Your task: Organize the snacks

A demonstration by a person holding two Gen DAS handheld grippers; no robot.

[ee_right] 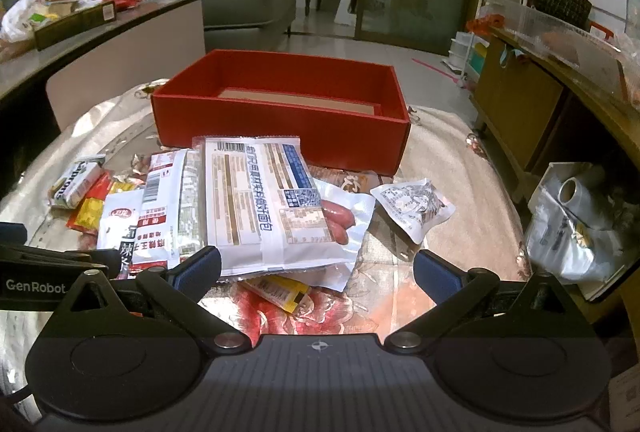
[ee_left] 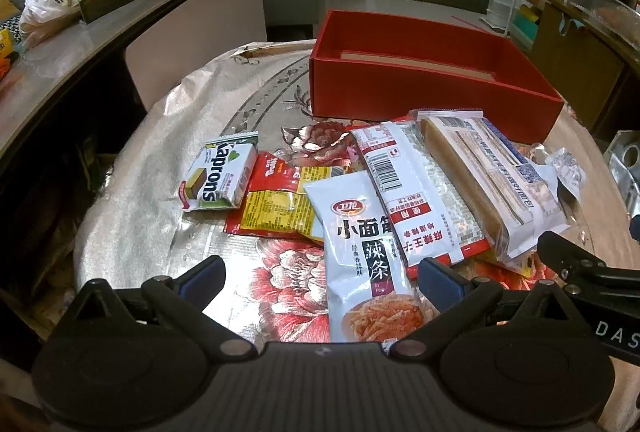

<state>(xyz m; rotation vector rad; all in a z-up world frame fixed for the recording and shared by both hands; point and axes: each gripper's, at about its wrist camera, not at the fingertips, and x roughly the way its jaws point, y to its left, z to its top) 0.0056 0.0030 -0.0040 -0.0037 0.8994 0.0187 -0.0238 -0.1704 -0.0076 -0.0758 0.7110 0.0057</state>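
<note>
Left wrist view: the left gripper hovers wide open and empty over a white noodle packet, beside the Kaprons wafer and a yellow-red packet. Right wrist view: the right gripper, likewise spread and holding nothing, faces a bread packet overlapping a sausage pack; the red box stands behind the snack pile on the floral table.

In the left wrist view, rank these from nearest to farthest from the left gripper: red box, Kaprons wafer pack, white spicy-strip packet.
From the left gripper:
1. White spicy-strip packet, lying between the open fingers, slightly right.
2. Kaprons wafer pack, farther back on the left.
3. Red box, at the table's far side, behind the snack pile.
</note>
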